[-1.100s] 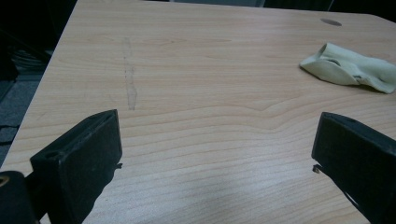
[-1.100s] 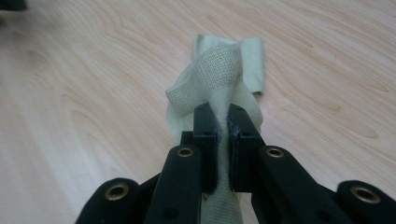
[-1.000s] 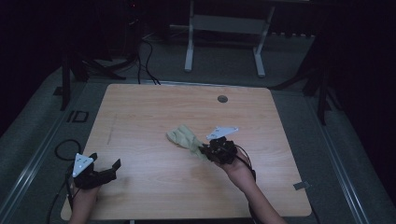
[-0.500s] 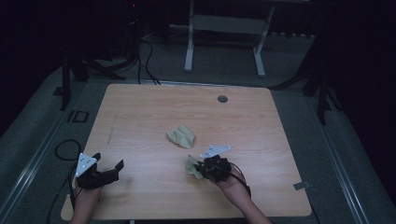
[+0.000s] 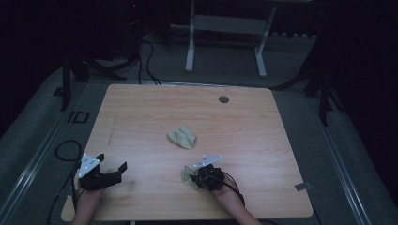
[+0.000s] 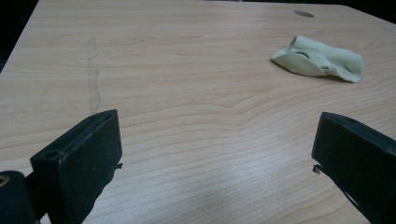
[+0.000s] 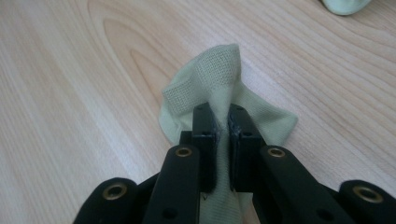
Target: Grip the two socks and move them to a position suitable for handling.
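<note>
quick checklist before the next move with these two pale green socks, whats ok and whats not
1. Right tongs clamped on the held sock: ok, fabric is pinched between the closed jaws.
2. Held sock down on the table: ok, its free end lies on the wood near the front edge.
3. Second sock apart from the held one: ok, it lies crumpled mid-table, bare wood between them.
4. Left tongs free to take a sock: ok, jaws wide open with nothing between them.
5. Second sock flat enough to pair: not ok, it is bunched.
6. Depth of the grip on the fabric: cannot tell.
</note>
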